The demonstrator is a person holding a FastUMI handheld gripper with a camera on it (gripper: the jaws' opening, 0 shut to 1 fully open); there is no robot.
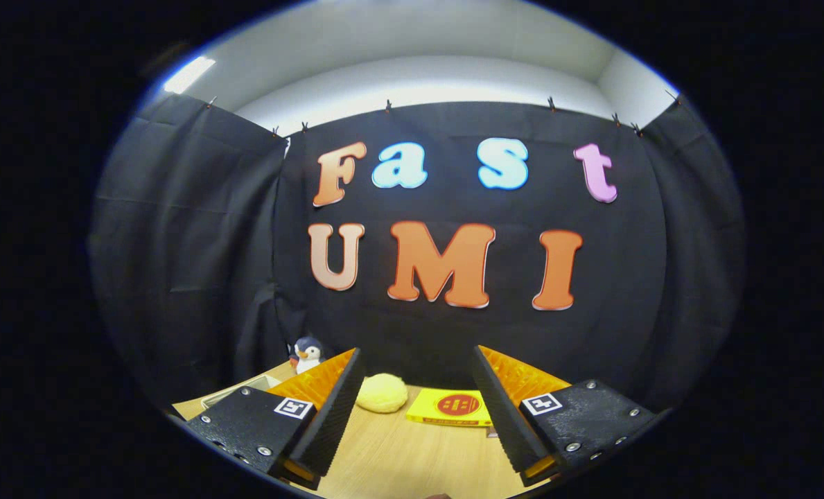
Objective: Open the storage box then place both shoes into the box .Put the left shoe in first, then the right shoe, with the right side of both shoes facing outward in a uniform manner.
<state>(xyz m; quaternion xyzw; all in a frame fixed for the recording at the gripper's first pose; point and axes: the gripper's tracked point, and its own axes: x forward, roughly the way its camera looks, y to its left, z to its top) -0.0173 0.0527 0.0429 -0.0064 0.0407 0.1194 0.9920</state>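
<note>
The claw point(415, 402) hangs over the table point(412, 457), its 2 fingers spread wide apart with nothing between them. Beyond the fingers, 2 things lie on the table side by side: a rounded lump point(382, 392) on the left and a flat box point(451, 407) just right of it. A toy penguin point(308, 355) stands further left, behind the left finger, near the booth's wall.

The table point(412, 457) looks like pale wood with a smooth, matt grain; the booth wall point(197, 242) is matt black cloth, creased and hung in folds; the gripper point(417, 409), fingers spread apart with nothing between them, has ribbed inner pads point(332, 416); the penguin toy point(308, 355) looks plush; the yellow box point(451, 407) seems smooth card; the round yellow lump point(382, 393) looks soft and slightly rough.
</note>
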